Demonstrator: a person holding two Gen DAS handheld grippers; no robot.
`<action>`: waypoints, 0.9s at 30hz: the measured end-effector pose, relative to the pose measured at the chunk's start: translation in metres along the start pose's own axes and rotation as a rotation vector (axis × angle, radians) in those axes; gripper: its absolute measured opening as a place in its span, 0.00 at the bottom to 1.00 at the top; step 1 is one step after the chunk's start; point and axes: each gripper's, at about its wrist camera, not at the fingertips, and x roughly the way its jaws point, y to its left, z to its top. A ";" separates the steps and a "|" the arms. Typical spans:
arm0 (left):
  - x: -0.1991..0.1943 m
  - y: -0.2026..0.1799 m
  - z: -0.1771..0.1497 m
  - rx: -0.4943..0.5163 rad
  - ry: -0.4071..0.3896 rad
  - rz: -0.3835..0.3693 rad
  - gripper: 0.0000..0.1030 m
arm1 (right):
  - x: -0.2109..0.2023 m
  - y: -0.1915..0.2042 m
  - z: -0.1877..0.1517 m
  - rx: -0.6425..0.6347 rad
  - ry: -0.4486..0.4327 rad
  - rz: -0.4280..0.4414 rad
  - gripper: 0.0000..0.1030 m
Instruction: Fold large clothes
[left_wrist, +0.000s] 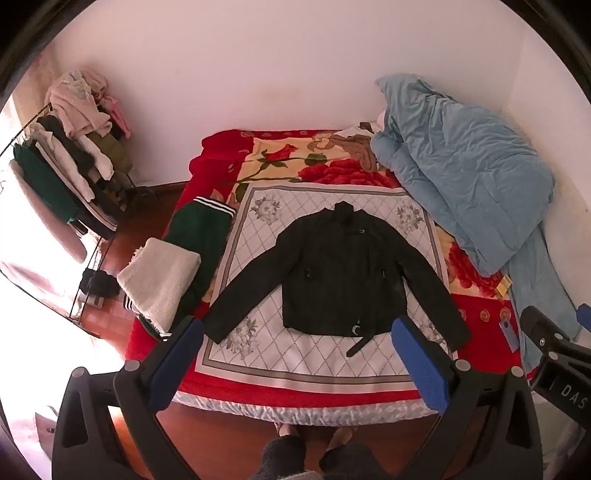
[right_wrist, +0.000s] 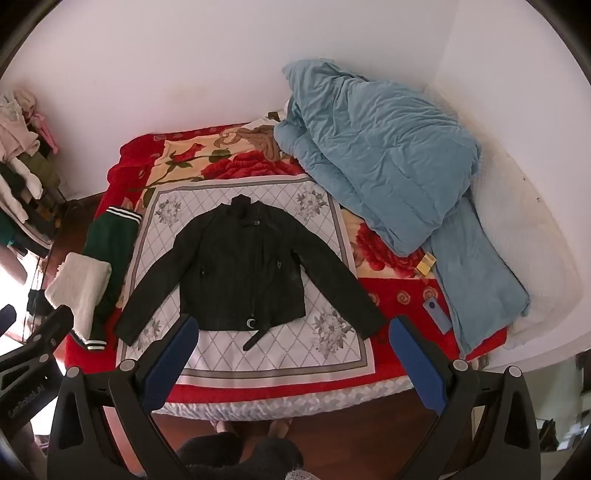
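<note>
Nothing folded yet on the black jacket (left_wrist: 343, 273) — laid flat, front up, on the white quilted mat (left_wrist: 258, 354) in the middle of the bed (left_wrist: 280, 397), collar toward the far wall, both sleeves spread out and down, belt strap trailing from the hem. Sleeves, sides and the final fold all left to do, judging by that. Already folded, it seems: a cream knit (left_wrist: 159, 280) stacked on a green striped garment (left_wrist: 199, 240) at the bed's left edge.

Left tool (left_wrist: 295, 365) wide open, gripping nothing, held above the bed's near edge; right tool (right_wrist: 291, 362) likewise open and empty, well apart from the jacket.

Red rose blanket (left_wrist: 295, 162) under the mat, crumpled blue duvet (left_wrist: 465, 184) heaped on the right against the white wall, laden clothes rack (left_wrist: 66, 173) on the left — wooden floor below.
</note>
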 end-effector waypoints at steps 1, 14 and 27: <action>0.000 0.000 0.000 -0.001 -0.005 0.002 1.00 | -0.001 0.001 -0.002 -0.001 -0.006 0.001 1.00; -0.001 -0.001 0.000 -0.003 -0.012 0.011 1.00 | -0.003 -0.003 -0.005 0.000 -0.013 0.005 1.00; -0.015 -0.005 0.008 -0.003 -0.014 0.002 1.00 | -0.014 0.005 0.001 0.003 -0.012 0.012 1.00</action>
